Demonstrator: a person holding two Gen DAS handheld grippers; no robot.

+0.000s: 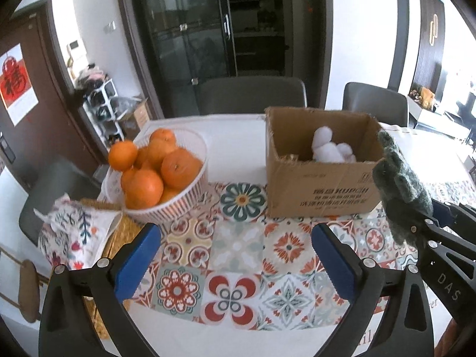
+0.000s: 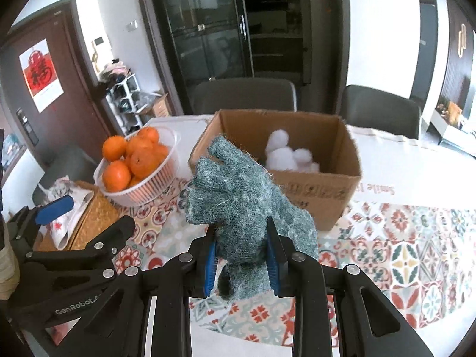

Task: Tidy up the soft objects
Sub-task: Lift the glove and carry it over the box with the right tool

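Glove (image 2: 247, 208): clamped in my right hand-held gripper (image 2: 242, 263), raised above the counter (image 2: 416, 178), cardboard box (image 2: 321, 196) at 12 o'clock. My left hand-held gripper (image 1: 235, 255) is spread wide, gripping nothing.

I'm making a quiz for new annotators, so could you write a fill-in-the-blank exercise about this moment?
1. The right gripper is shut on a green knitted ____.
2. The white fluffy toy lies inside the cardboard ____.
3. The white basket holds ____.
4. The left gripper holds nothing; its jaws stand ____.

Missing words: glove; box; oranges; open
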